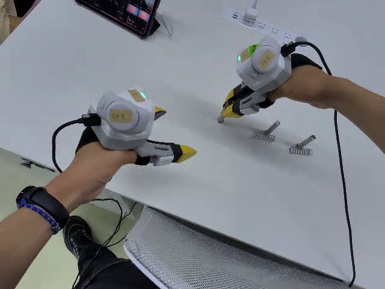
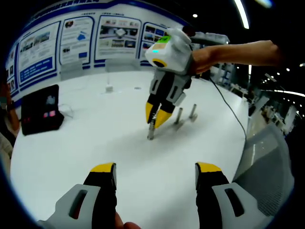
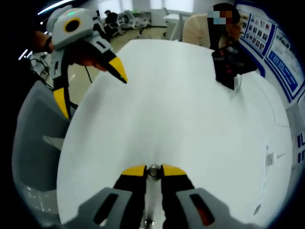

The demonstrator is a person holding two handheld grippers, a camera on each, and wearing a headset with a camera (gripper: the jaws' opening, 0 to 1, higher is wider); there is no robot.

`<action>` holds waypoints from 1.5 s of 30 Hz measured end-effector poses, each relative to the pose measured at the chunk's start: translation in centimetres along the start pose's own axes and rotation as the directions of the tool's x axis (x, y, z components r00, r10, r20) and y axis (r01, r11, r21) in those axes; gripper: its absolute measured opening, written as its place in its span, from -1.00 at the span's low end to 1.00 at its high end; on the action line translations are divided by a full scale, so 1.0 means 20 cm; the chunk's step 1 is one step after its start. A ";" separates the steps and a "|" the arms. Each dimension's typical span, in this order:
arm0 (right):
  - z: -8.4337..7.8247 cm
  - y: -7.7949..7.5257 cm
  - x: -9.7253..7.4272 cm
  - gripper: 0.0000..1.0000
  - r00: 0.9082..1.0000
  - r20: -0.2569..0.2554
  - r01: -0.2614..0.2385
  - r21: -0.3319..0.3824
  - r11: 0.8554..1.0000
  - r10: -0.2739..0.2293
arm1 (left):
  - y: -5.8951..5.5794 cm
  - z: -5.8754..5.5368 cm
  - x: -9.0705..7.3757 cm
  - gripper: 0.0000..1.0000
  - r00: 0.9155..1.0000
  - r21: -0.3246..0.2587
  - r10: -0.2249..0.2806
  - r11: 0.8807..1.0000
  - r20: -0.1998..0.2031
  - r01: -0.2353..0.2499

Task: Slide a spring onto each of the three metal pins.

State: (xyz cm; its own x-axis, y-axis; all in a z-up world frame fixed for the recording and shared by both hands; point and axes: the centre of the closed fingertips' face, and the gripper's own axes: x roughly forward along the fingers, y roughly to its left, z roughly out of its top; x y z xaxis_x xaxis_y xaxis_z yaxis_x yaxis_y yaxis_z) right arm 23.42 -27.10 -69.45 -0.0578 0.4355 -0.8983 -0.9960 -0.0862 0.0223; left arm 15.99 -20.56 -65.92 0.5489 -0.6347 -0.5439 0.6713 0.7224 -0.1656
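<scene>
My right gripper (image 1: pixel 229 112) is shut on a metal pin (image 1: pixel 221 120), whose round end pokes out between the yellow fingertips (image 3: pixel 153 171) and hangs just above the white table (image 1: pixel 180 78). The rest of that pin is hidden in the jaws. Two more pins (image 1: pixel 266 132) (image 1: pixel 302 146) lie on the table just right of it, each with a spring (image 1: pixel 263 137) (image 1: pixel 300 151) coiled round its near end. My left gripper (image 1: pixel 173 132) is open and holds nothing (image 2: pixel 155 168). It hovers near the table's front edge, facing the right gripper (image 2: pixel 159 114).
A dark tablet (image 1: pixel 123 12) stands at the table's far left and a white power strip (image 1: pixel 258 23) lies at the far edge. A grey mesh chair (image 1: pixel 198 253) sits below the front edge. A black cable (image 1: pixel 340 180) trails from the right gripper across the table.
</scene>
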 end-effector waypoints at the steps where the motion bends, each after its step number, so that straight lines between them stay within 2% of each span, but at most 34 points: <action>1: 0.00 0.00 0.00 -0.74 1.000 -0.003 0.000 -0.003 1.000 0.000 | 0.00 0.00 0.00 0.36 1.000 0.000 0.000 1.000 0.000 0.000; 21: -0.05 0.01 0.10 -0.73 0.999 -0.040 -0.011 -0.028 1.000 0.010 | 0.00 0.00 0.01 0.35 1.000 -0.005 0.002 1.000 -0.005 -0.002; 24: -0.06 0.02 0.09 -0.60 0.999 -0.047 -0.022 -0.016 1.000 0.022 | 0.00 0.01 0.01 0.35 1.000 -0.004 0.001 1.000 -0.004 -0.001; 26: -0.07 0.02 0.08 -0.56 0.999 -0.038 -0.009 -0.016 1.000 0.009 | 0.00 0.01 0.01 0.36 1.000 -0.003 0.001 1.000 -0.005 -0.001; 29: -0.08 0.02 0.05 -0.46 1.000 -0.012 0.003 0.026 1.000 -0.003 | 0.00 0.02 0.02 0.36 1.000 0.003 -0.002 1.000 -0.005 0.002; 34: -0.11 -0.01 -0.02 -0.30 0.998 0.029 0.060 0.084 0.995 -0.063 | -0.02 0.04 0.04 0.36 1.000 0.008 -0.006 1.000 -0.004 0.006; 41: -0.14 0.00 -0.15 -0.11 0.985 0.101 0.123 0.181 0.976 -0.143 | -0.05 0.07 0.06 0.37 1.000 0.018 -0.024 1.000 -0.010 0.024; 44: -0.14 -0.01 -0.20 -0.02 0.971 0.148 0.146 0.250 0.957 -0.187 | -0.06 0.09 0.08 0.37 1.000 0.026 -0.030 0.999 -0.007 0.030; 45: -0.15 -0.01 -0.22 0.00 0.964 0.169 0.155 0.279 0.948 -0.207 | -0.06 0.10 0.08 0.37 0.999 0.028 -0.033 0.999 -0.004 0.033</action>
State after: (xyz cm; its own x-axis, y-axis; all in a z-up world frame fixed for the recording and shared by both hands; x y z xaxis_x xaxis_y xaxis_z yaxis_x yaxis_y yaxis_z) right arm 24.09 -31.61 -66.79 0.1394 0.5887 -0.7963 -0.9718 0.2359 0.0043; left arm 17.03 -23.07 -64.89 0.5247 -0.6567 -0.5417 0.7026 0.6933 -0.1600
